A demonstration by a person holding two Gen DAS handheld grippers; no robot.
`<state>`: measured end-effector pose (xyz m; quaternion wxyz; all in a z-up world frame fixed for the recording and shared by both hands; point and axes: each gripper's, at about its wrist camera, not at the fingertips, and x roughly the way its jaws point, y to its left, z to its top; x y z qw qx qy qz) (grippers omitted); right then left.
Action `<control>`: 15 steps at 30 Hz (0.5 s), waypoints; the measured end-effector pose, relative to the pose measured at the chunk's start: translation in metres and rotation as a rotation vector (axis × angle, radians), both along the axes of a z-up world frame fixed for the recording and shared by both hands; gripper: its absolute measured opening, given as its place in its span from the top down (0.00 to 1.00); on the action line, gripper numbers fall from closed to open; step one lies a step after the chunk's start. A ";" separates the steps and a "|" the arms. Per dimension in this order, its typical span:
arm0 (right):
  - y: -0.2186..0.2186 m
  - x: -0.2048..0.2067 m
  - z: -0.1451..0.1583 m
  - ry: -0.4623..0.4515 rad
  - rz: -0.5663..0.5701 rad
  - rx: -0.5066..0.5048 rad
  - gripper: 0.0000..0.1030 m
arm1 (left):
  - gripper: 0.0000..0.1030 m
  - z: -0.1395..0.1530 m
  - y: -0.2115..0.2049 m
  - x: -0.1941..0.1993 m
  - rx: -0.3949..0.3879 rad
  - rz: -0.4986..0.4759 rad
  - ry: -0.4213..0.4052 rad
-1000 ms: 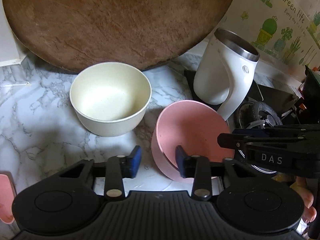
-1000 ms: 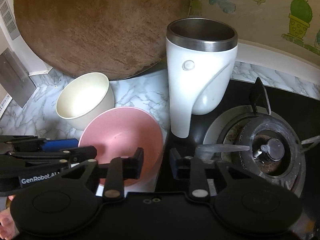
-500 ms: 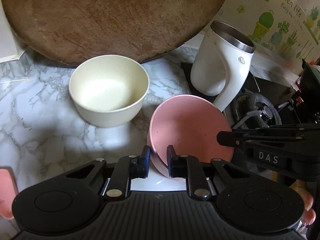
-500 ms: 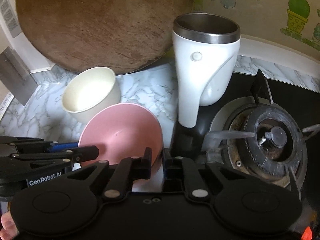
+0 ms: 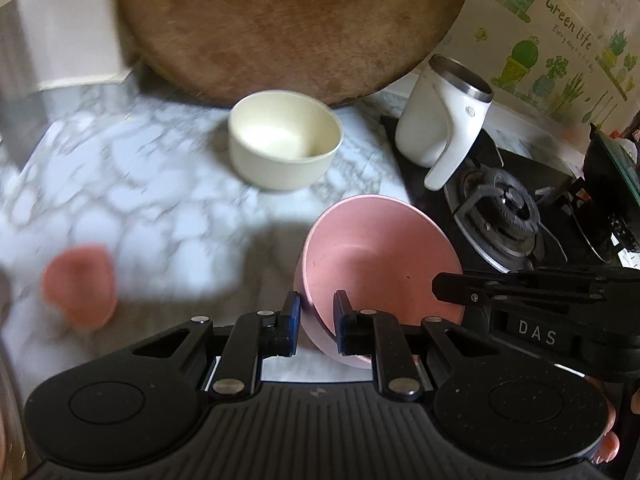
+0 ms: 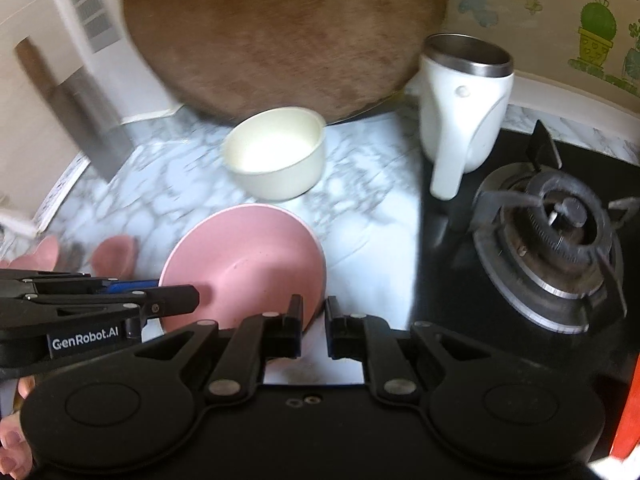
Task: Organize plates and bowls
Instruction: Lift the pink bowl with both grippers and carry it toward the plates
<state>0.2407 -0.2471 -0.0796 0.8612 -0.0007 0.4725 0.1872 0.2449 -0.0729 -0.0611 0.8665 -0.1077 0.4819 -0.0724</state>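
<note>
Matt pink bowl [image 5: 380, 256], glossy marble-look counter [image 5: 140, 184], rough wooden board [image 5: 288, 24].

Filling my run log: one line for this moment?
left gripper: shut on pink bowl rim | right gripper: shut on same rim | bowl: tilted | cream bowl: on counter

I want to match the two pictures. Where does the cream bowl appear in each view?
Left wrist view: the cream bowl is upper centre, on the marble, below the brown board and left of the white mug.
Right wrist view: the cream bowl is left of centre, above the pink bowl, again below the board.
Shared landmark: the white mug, to the bowl's right in both.
</note>
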 end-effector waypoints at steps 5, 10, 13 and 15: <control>0.014 -0.033 -0.002 0.017 0.013 0.003 0.89 | 0.84 -0.001 0.016 -0.036 0.008 0.014 0.022; 0.024 -0.058 -0.005 0.032 0.008 0.011 0.89 | 0.84 -0.002 0.027 -0.062 0.017 0.011 0.037; 0.029 -0.070 -0.009 0.044 0.007 0.005 0.89 | 0.84 -0.004 0.032 -0.076 0.019 0.005 0.047; 0.031 -0.075 -0.011 0.051 0.006 0.002 0.89 | 0.84 -0.007 0.034 -0.083 0.019 0.002 0.056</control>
